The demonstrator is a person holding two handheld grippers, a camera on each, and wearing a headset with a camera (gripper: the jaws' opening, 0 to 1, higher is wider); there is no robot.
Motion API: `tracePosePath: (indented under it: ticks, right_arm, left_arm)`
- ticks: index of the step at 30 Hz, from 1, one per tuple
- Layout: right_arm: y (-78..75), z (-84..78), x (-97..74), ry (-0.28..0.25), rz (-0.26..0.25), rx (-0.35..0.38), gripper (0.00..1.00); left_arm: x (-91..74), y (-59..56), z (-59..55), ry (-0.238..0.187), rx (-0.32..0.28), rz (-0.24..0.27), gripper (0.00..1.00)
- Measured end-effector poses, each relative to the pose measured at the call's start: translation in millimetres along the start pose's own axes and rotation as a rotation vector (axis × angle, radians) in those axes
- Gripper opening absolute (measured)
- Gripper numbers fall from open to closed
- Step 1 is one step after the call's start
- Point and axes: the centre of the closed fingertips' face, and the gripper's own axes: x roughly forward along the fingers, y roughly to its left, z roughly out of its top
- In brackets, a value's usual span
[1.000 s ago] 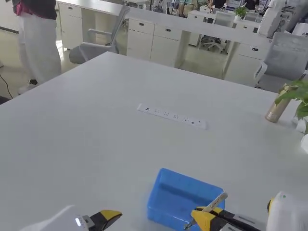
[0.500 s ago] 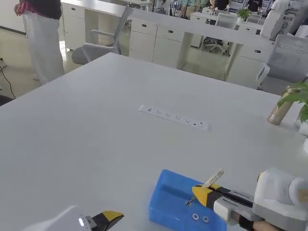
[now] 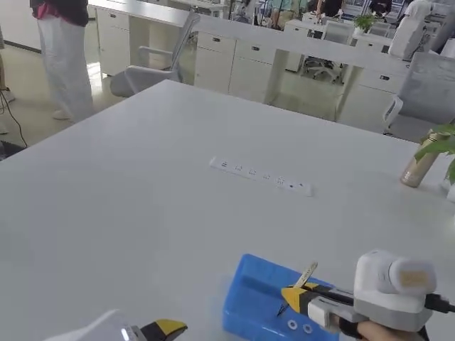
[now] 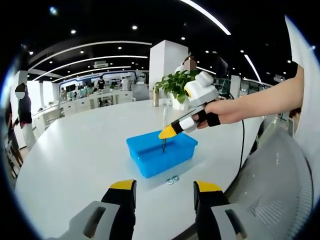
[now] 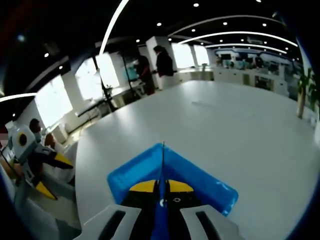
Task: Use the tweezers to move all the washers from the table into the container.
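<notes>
A blue container (image 3: pixel 256 295) sits near the table's front edge. My right gripper (image 3: pixel 291 297) hovers over it, shut on the tweezers (image 3: pixel 304 275). Their thin tip (image 4: pixel 163 142) points down into the container (image 4: pixel 160 152). Two washers (image 3: pixel 298 327) lie on the container floor. Two more washers (image 4: pixel 172 179) rest on the table just in front of the container. My left gripper (image 4: pixel 165 189) is open and holds nothing, a short way back from those washers; its yellow tip (image 3: pixel 169 329) shows at the bottom. In the right gripper view the tweezers (image 5: pixel 162 160) run straight out over the container (image 5: pixel 205 187).
A white power strip (image 3: pixel 260 175) lies across the middle of the table (image 3: pixel 142 199). A bronze bottle (image 3: pixel 416 167) and a plant (image 3: pixel 442 142) stand at the right edge. Office chairs (image 3: pixel 153 60) and a standing person (image 3: pixel 60 50) are beyond the far side.
My right gripper has come up and forward over the container with the tweezers, and the hand behind it now shows. The head camera has shifted slightly. The left gripper has hardly moved.
</notes>
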Motion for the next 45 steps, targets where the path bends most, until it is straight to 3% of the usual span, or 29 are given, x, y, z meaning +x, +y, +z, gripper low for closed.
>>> tracePosePath:
  ticks: [7, 15, 35, 45]
  right_arm:
    - [5.4, -0.1, 1.5, 0.003, 0.003, 0.002, 0.03]
    - [-1.2, -4.4, 6.4, 0.022, 0.01, -0.002, 0.03]
    - [1.3, -7.9, 6.5, 0.039, 0.004, -0.019, 0.03]
    - [8.9, 2.4, -5.3, -0.006, 0.002, -0.01, 0.03]
  left_arm:
    - [0.3, -0.5, -0.6, 0.004, 0.001, -0.004, 0.43]
    - [0.5, -0.3, -1.4, 0.008, 0.001, -0.004, 0.43]
    - [0.3, -1.7, -0.5, 0.005, -0.003, -0.011, 0.42]
    - [0.3, -1.6, -1.0, 0.007, -0.002, -0.011, 0.41]
